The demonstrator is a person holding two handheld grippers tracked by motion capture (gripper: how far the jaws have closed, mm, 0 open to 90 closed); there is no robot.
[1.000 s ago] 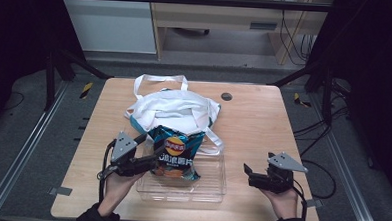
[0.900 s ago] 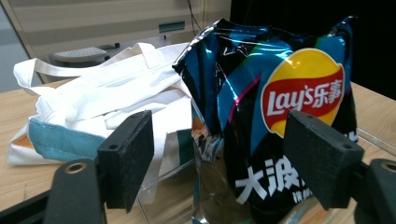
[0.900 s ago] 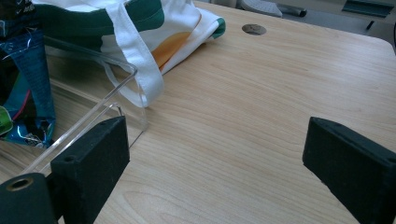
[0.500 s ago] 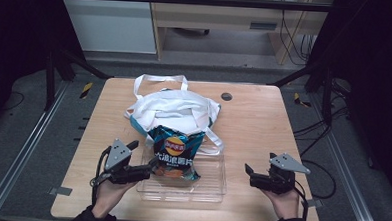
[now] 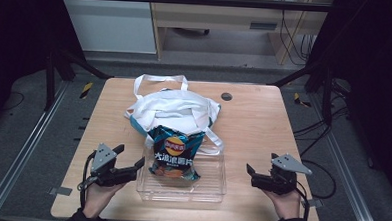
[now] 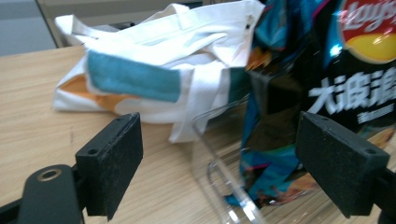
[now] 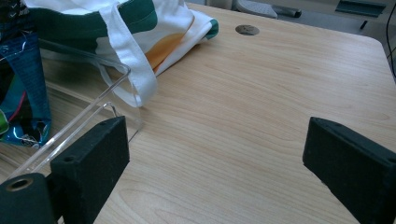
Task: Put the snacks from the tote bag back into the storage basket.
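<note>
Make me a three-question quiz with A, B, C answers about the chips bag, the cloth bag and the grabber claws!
1. Where is the chips bag?
A. in the clear tray
B. on the floor
C. inside the cloth bag

2. What colour are the cloth bag's handles?
A. red
B. white
C. black

3. How are the left gripper jaws?
A. shut on the chips bag
B. shut on the tray
C. open

Answers:
1 A, it stands in the tray.
2 B, white straps loop over the table.
3 C, the pads stand apart, holding nothing.
</note>
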